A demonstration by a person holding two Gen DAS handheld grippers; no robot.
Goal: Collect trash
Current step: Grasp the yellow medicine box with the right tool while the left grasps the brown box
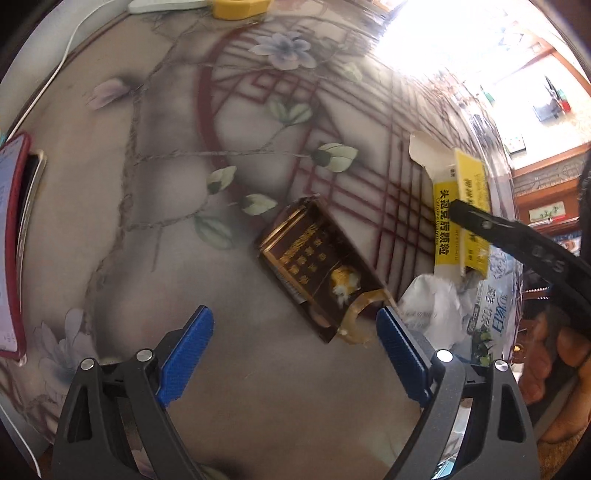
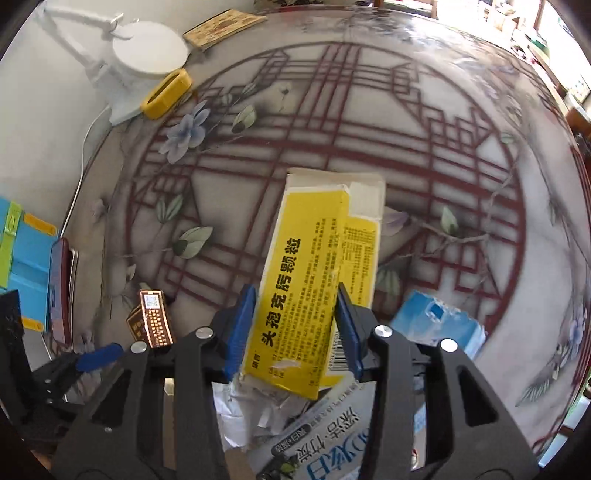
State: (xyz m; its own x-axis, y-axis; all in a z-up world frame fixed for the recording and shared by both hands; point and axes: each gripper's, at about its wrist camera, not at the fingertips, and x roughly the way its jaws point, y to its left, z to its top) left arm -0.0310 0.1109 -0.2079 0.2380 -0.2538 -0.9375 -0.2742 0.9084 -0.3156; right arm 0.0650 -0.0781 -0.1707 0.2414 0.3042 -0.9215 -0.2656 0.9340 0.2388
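Observation:
A brown and gold cigarette box [image 1: 317, 266] lies open on the patterned table, just ahead of my open left gripper [image 1: 295, 332], nearer its right finger. It also shows in the right wrist view [image 2: 153, 319]. My right gripper [image 2: 295, 314] is shut on a yellow medicine box [image 2: 314, 280] with torn flaps, held above the table. The yellow box also shows in the left wrist view [image 1: 460, 218]. Crumpled white paper [image 1: 432, 306] and a blue-white tissue pack [image 1: 487, 306] lie under it at the table's edge.
A red-cased phone [image 1: 11, 240] lies at the left. A yellow ring [image 2: 166, 92], a white lamp base [image 2: 147, 51] and a flat brown box [image 2: 221, 27] sit at the far side. A blue folder [image 2: 26, 258] is at the left edge.

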